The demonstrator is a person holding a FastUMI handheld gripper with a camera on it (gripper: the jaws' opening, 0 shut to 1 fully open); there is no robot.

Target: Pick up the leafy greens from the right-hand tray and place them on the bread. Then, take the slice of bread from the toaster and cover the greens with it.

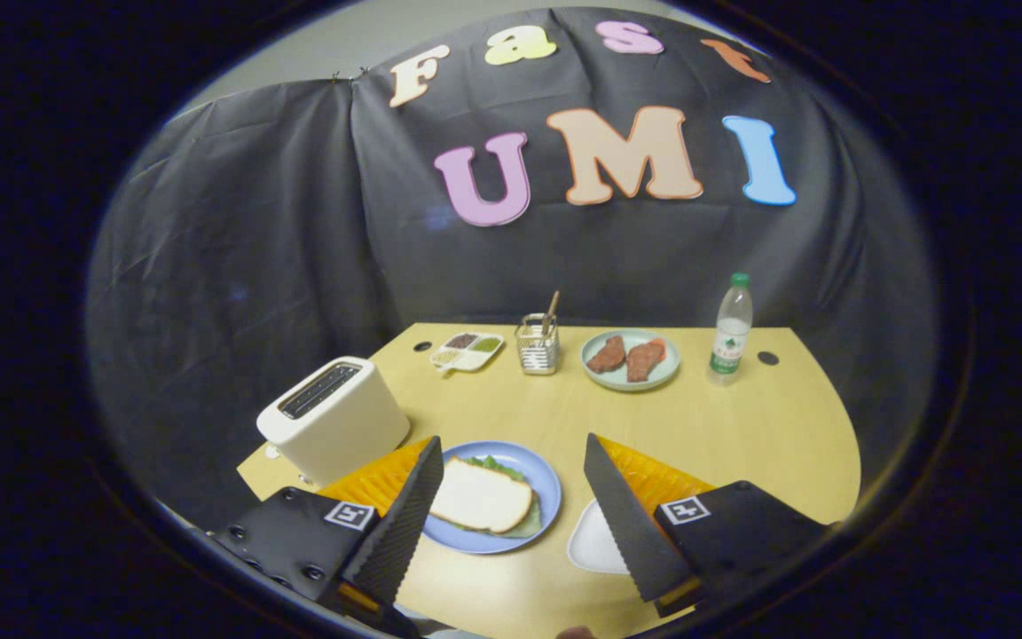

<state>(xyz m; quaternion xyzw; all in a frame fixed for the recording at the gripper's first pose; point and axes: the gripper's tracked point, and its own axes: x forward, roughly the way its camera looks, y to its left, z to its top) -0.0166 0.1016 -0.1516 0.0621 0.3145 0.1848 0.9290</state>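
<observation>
A pale wooden desk is being backed by black cloth. Nearest, the hand-held gripper is being held wide open above it, nothing being gripped. Between its fingers, a blue plate is carrying a slice of bread laid over leafy greens, so the covering step is judged done. An empty white tray is lying just right. The toaster is standing left; farther off, a utensil holder, a meat plate and a bottle are being kept clear.
</observation>
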